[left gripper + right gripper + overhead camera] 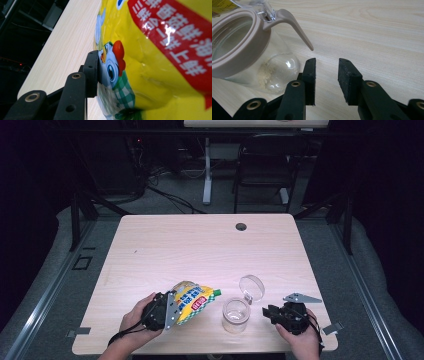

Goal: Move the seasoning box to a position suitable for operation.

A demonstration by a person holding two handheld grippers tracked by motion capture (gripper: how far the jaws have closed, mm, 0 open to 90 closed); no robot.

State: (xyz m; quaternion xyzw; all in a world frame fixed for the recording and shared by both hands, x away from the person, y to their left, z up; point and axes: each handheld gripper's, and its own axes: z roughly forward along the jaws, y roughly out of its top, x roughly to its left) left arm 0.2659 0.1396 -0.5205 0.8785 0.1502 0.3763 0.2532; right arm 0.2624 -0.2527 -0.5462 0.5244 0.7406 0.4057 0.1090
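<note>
Tabletop (pixel 200 245), pale wood grain, is mostly bare from the centre out to 12 o'clock; a round cable hole (pixel 241 226) sits near the far edge at about 1 o'clock. All work things crowd the near edge around 6 o'clock, so open room lies ahead and to both sides.

Snack bag (pixel 192 302), yellow with a red label and green-check trim, lies at roughly 6 to 7 o'clock, near the front edge. Long axis runs from 8 o'clock to 2 o'clock in the high view, green top corner pointing toward 2 o'clock at the jar. Left tool (pixel 167 312) grips the bag's lower end; left gripper view shows one black jaw pressed flat on the printed cartoon chicken (pixel 112 67), the other jaw hidden behind the bag. Bag (pixel 155 62) up close shows red-band lettering unreadable from above.

Clear jar (pixel 235 314) stands upright just right of the bag at about 5 o'clock, its hinged lid (pixel 251 287) flipped open toward 1 o'clock. Right gripper view adds the jar's (pixel 242 50) beige rim, a beige latch lever (pixel 294 25) and a little pale powder (pixel 268 72) at the bottom.

Right tool (pixel 270 312) at 4 o'clock, near the right front corner, points at the jar, just beside it; jaws partly apart, nothing between them (pixel 327 82), bare wood behind.
</note>
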